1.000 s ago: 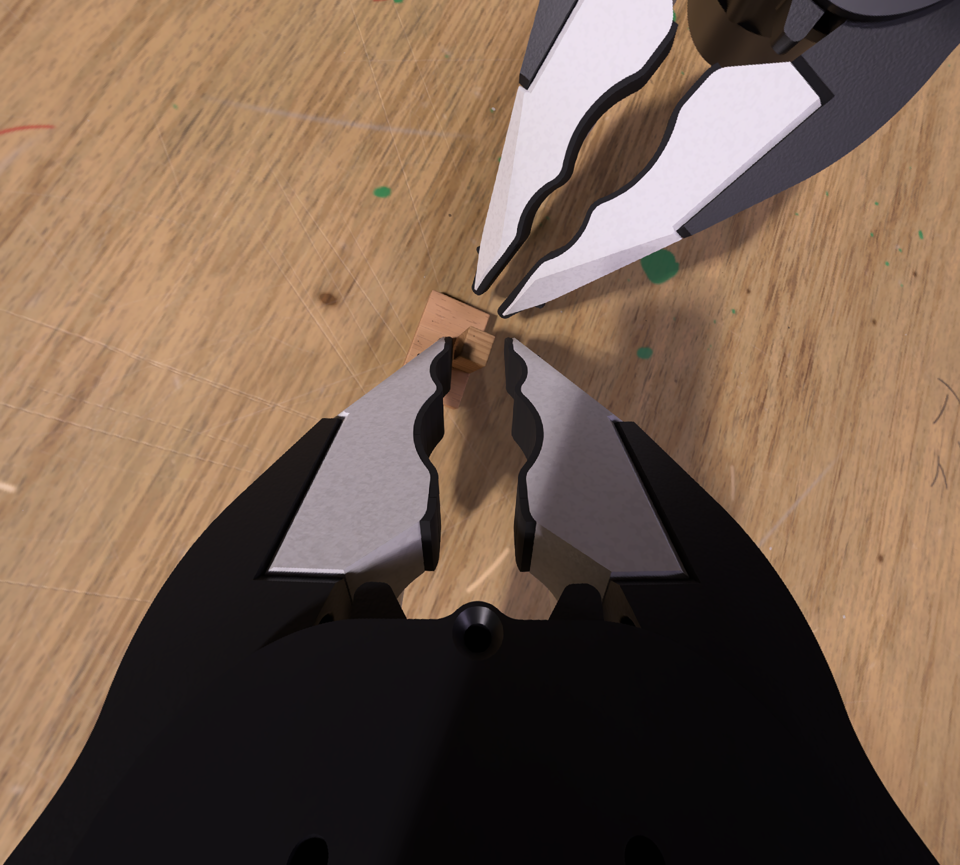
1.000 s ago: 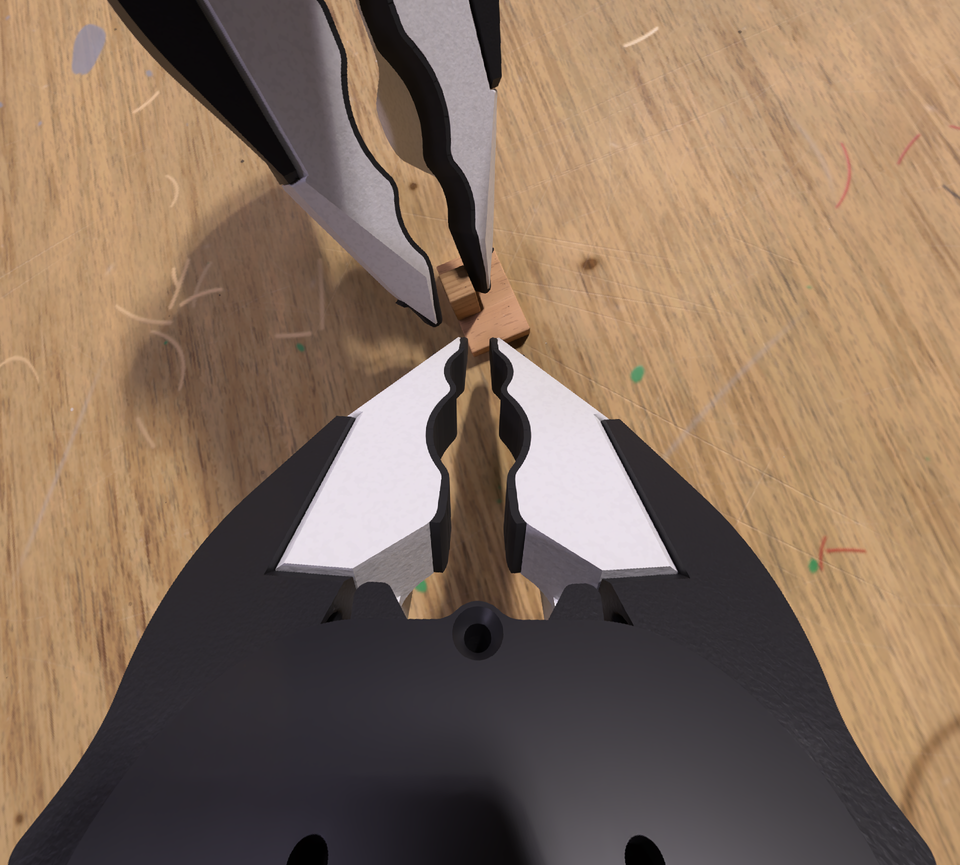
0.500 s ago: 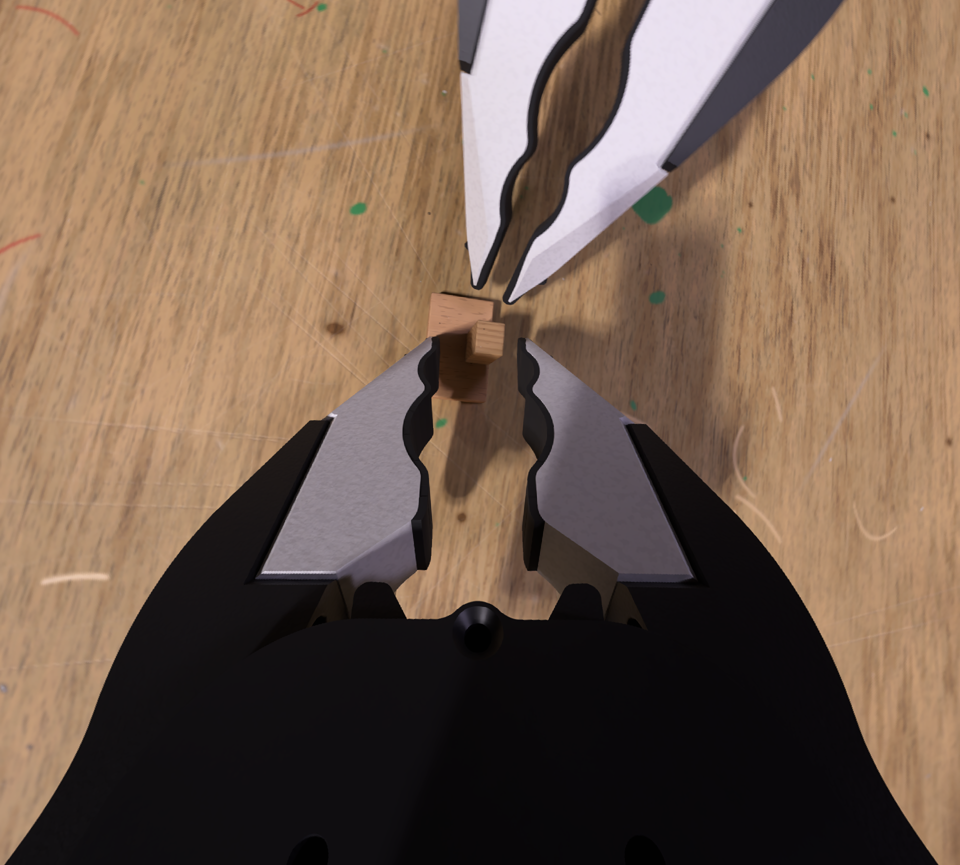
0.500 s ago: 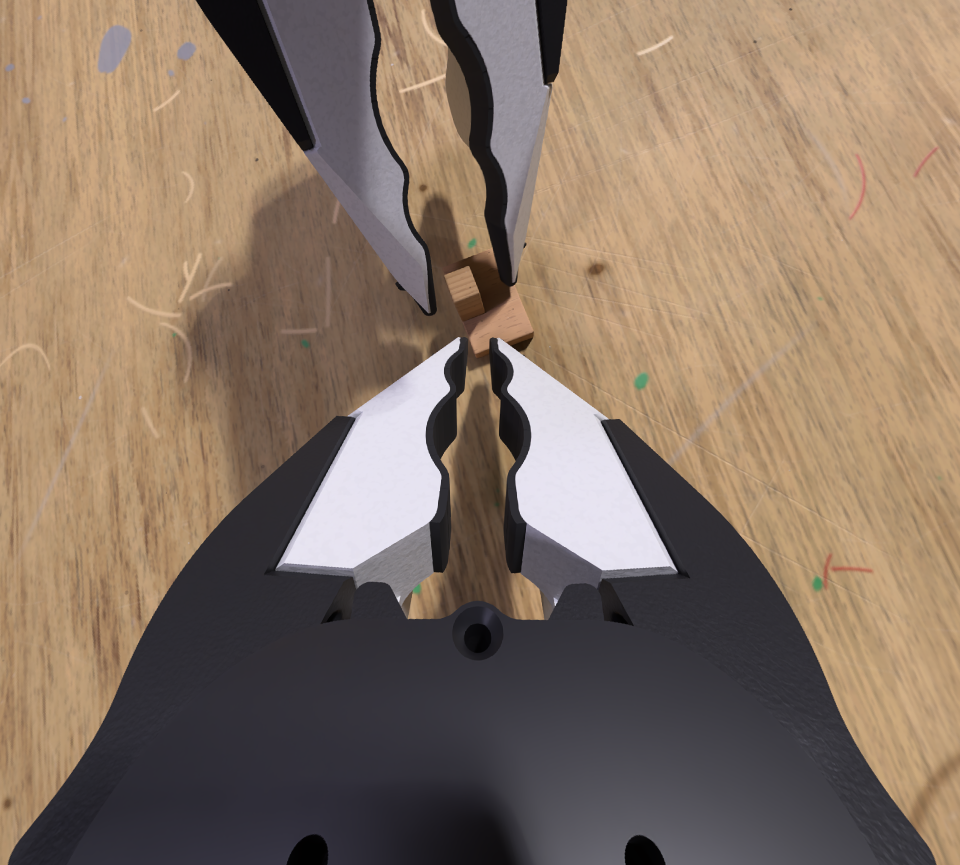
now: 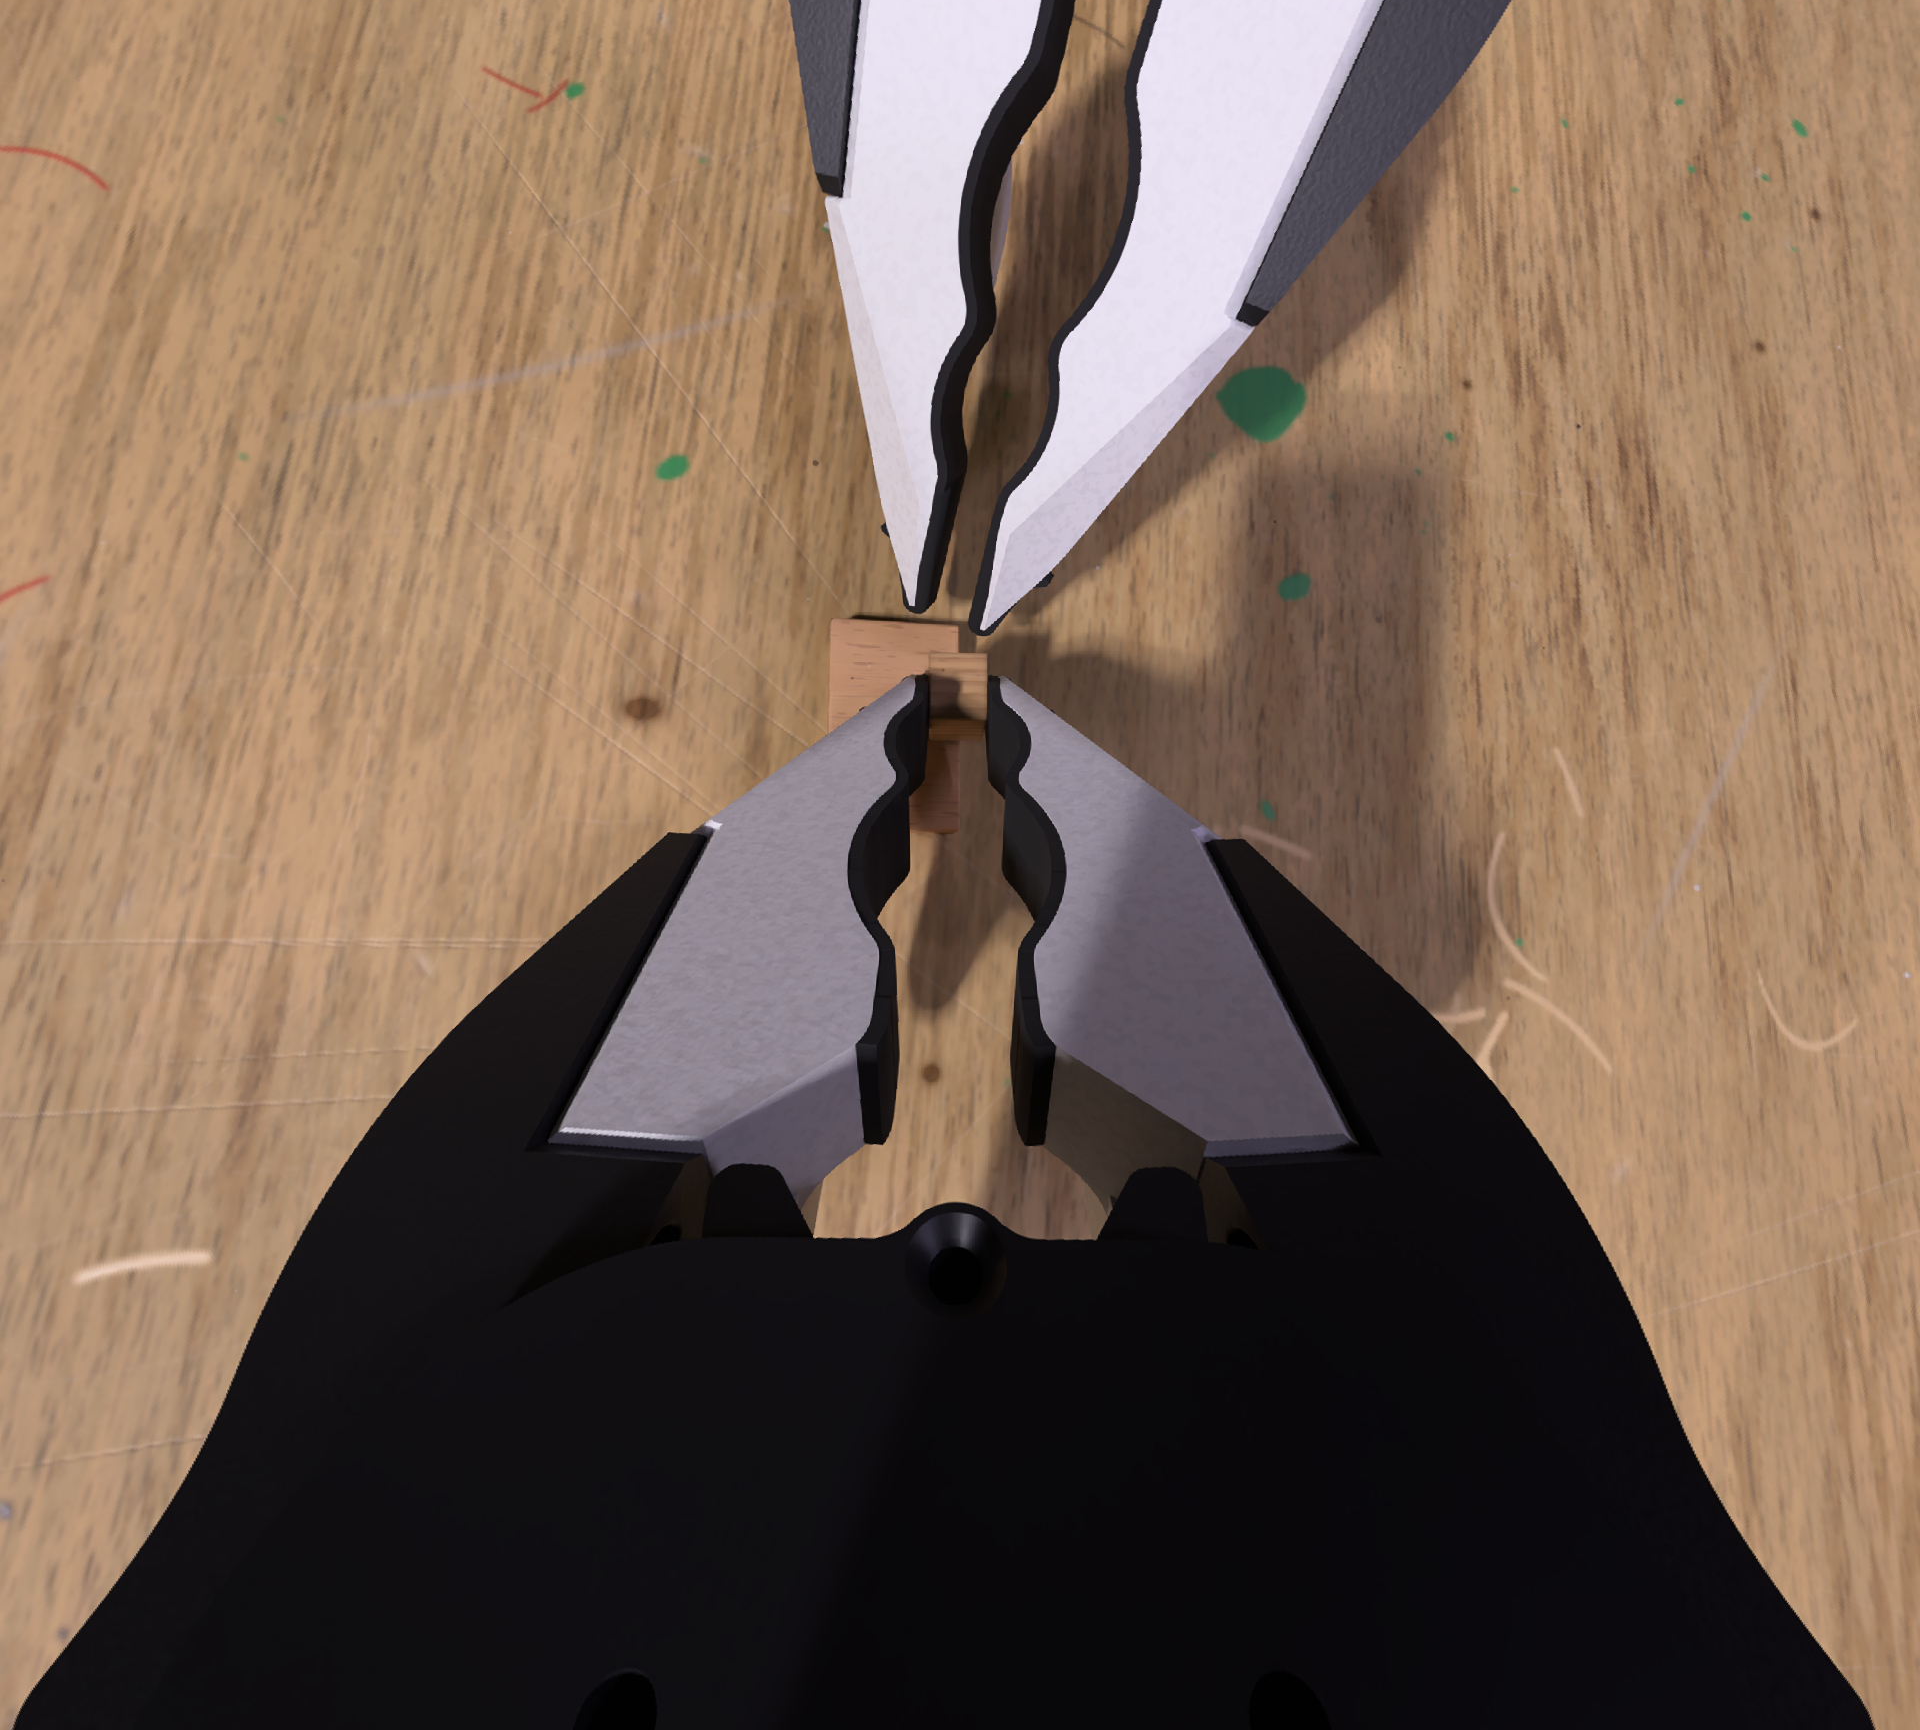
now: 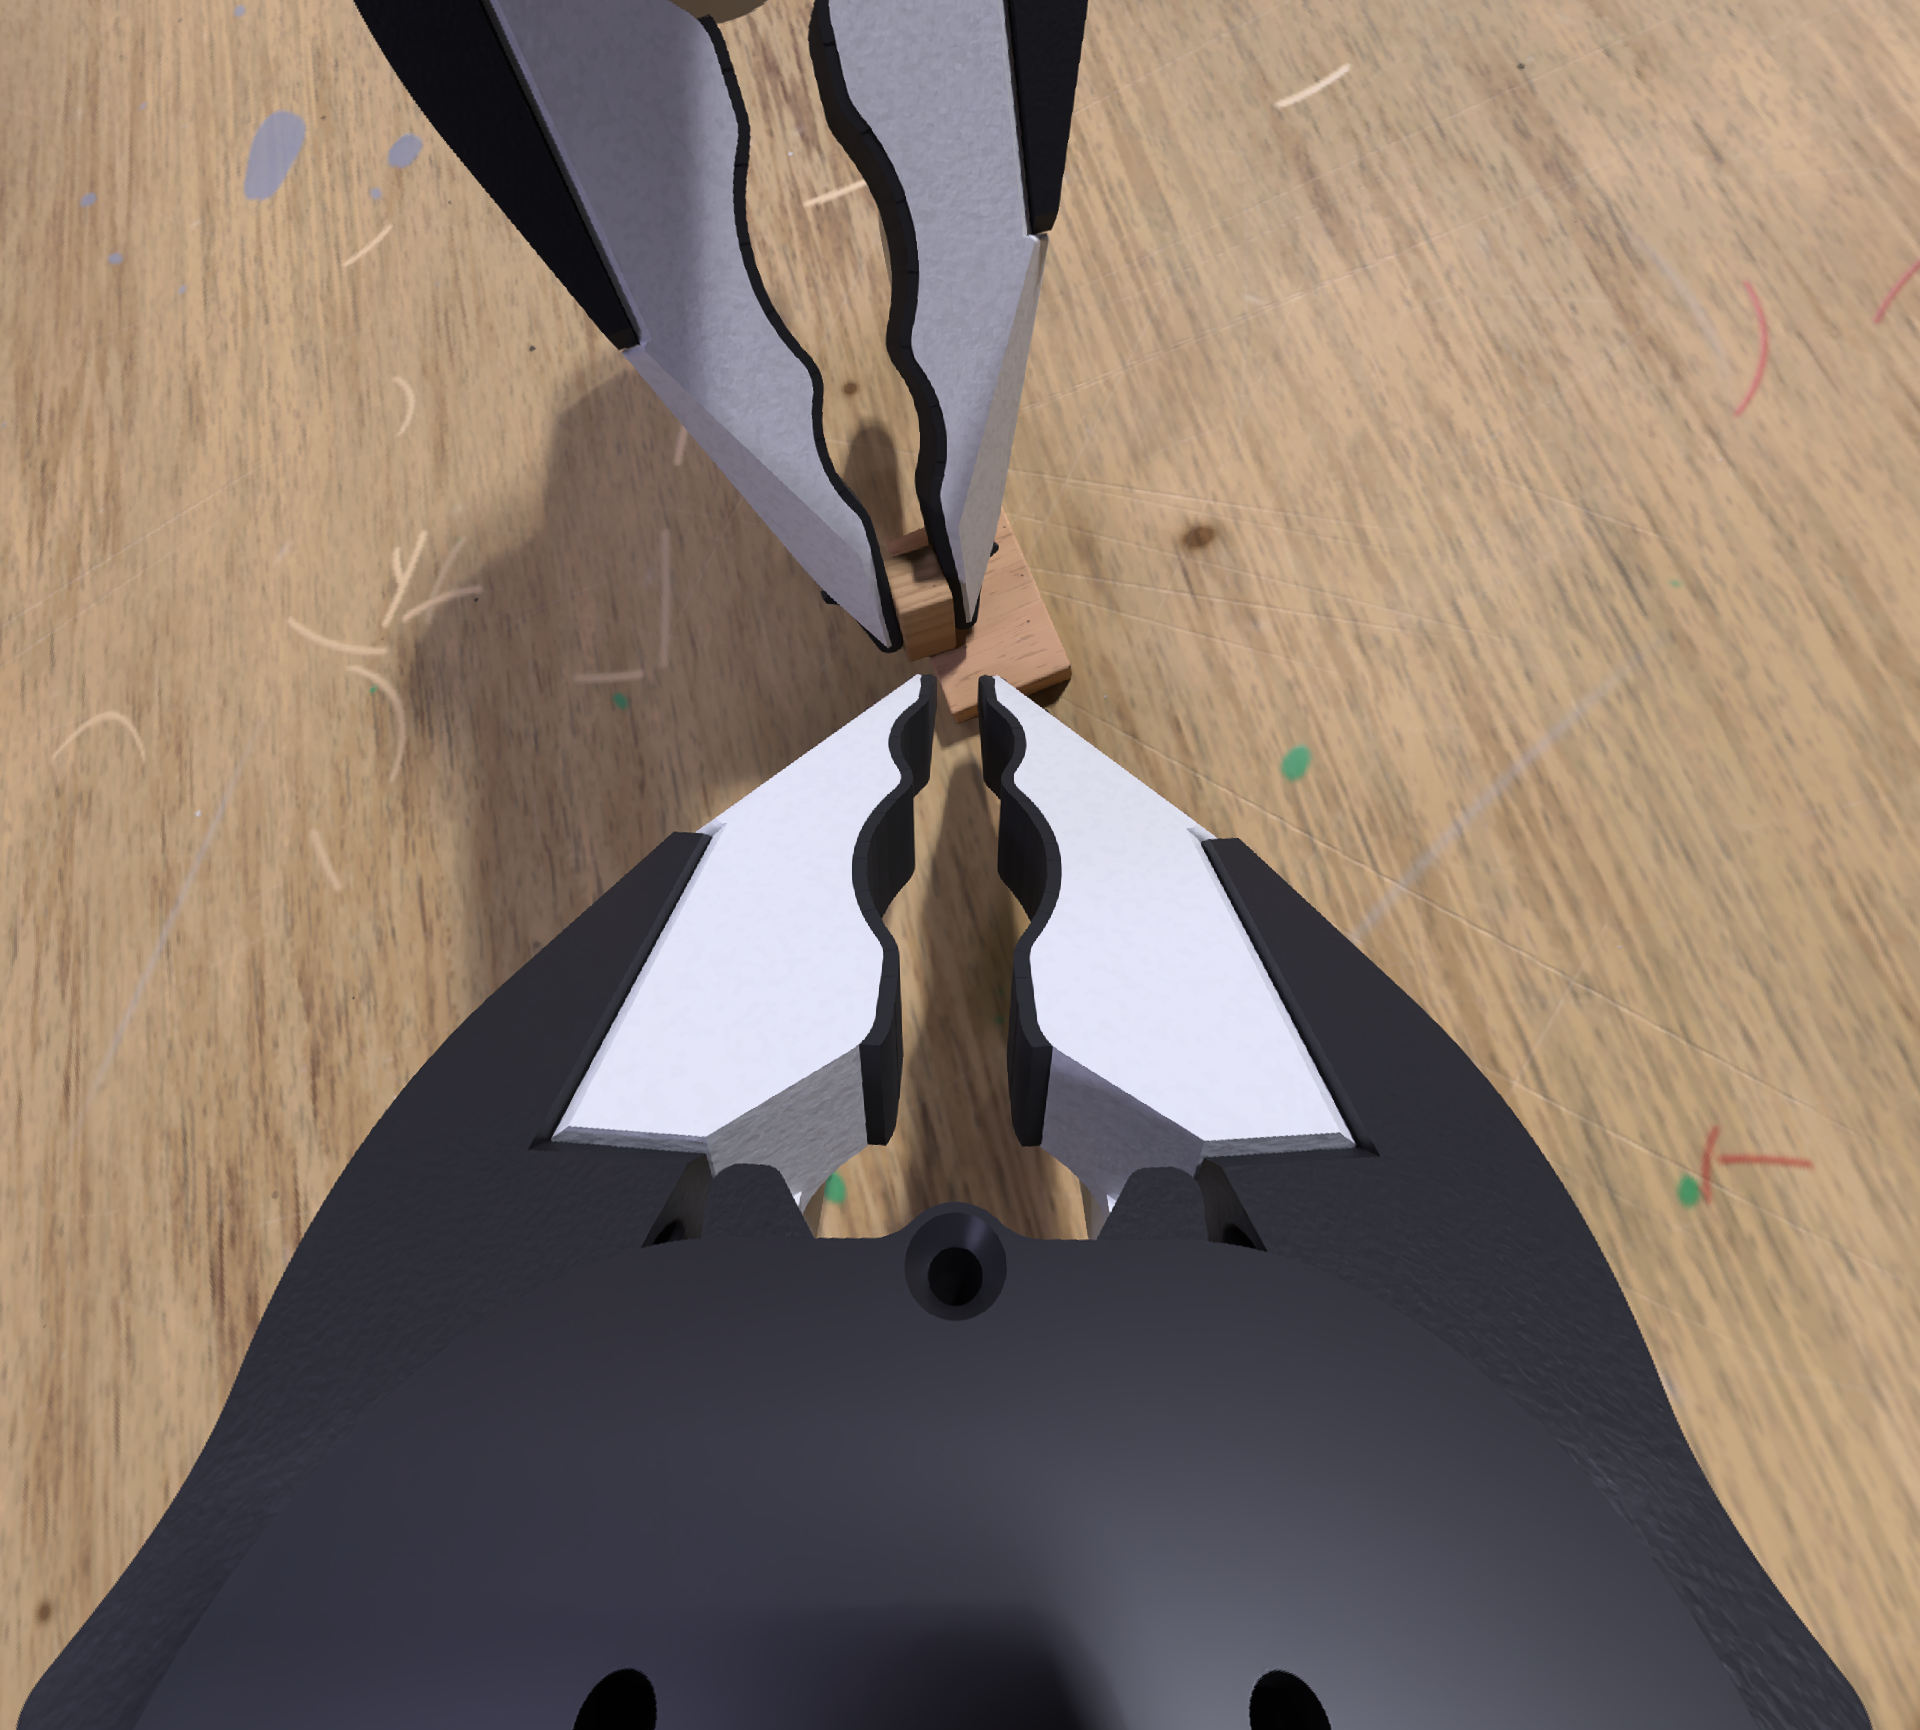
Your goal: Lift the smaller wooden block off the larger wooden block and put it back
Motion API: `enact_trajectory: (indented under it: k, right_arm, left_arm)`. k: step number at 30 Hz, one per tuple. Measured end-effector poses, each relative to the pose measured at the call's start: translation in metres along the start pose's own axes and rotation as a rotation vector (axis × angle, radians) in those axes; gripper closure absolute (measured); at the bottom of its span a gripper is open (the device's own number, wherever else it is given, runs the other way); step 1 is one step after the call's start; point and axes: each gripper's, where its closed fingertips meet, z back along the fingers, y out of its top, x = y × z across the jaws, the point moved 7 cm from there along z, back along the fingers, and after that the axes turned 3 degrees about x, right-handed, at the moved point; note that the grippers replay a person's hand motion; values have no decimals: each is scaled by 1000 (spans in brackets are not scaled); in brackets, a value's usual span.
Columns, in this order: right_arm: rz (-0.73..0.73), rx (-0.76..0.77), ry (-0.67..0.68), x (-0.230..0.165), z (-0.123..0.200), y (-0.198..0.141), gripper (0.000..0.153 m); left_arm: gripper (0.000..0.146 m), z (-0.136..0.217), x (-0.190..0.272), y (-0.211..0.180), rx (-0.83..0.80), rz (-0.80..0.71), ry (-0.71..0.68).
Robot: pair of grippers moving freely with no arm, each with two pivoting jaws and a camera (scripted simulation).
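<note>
The smaller wooden block (image 5: 956,670) stands at the edge of the flat larger wooden block (image 5: 878,657) on the table. My left gripper (image 5: 956,683), black with grey fingers, is shut on the smaller block. In the right wrist view the smaller block (image 6: 928,618) shows between the left gripper's (image 6: 925,631) tips. My right gripper (image 6: 957,685), dark grey with white fingers, has its jaws almost together, shut on the near corner of the larger block (image 6: 1023,631). The right gripper also shows in the left wrist view (image 5: 951,615), facing mine tip to tip. I cannot tell whether the smaller block touches the larger one.
The wooden table (image 5: 416,537) bears scratches, pale shavings and paint specks, among them a green blot (image 5: 1260,402). Both grippers meet over the blocks and crowd that spot. No other object is in view.
The left gripper opened wide around the smaller block half a second ago and has now shut on it again. The right gripper has kept its place and its narrow gap.
</note>
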Motion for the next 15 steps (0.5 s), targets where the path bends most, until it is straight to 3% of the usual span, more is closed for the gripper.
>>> enact_trajectory:
  k: [7,15]
  right_arm:
    - [-36,9,26,0,-1,-1,145]
    - [3,-10,1,-2,-2,0,145]
  left_arm:
    - [136,0,-1,0,4,-4,-38]
    - [136,0,-3,1,-31,100,-67]
